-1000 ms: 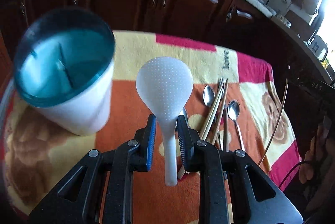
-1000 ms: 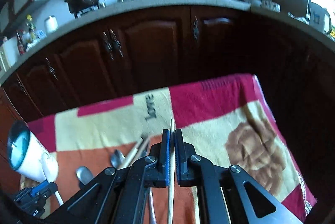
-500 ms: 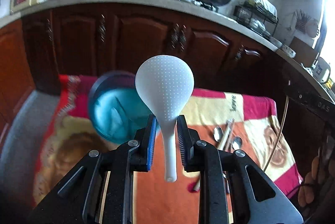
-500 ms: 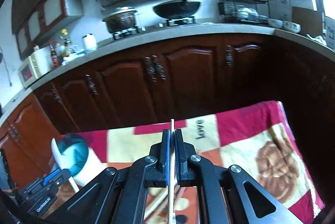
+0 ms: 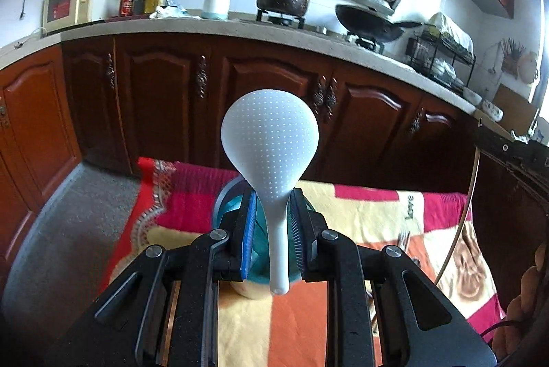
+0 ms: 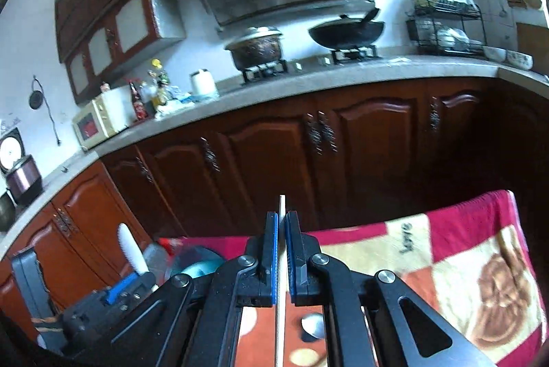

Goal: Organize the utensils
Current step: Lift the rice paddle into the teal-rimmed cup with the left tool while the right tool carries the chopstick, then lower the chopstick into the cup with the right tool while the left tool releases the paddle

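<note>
My left gripper is shut on the handle of a white dotted rice paddle, which stands upright with its blade up. Behind the fingers, mostly hidden, is the white holder cup with a teal rim on the blanket. In the right wrist view my right gripper is shut on a thin pale chopstick that pokes out above the pads. The same view shows the left gripper with the rice paddle at lower left, beside the teal cup. A spoon lies on the blanket below.
A red, yellow and orange blanket covers the table. Dark wooden cabinets and a counter with pots, bottles and a microwave stand behind. A thin curved cable hangs at right in the left wrist view.
Both grippers rose and tilted upward, so the cabinets and counter fill the views. The cup slid from upper left to behind the left fingers. Both grips are unchanged.
</note>
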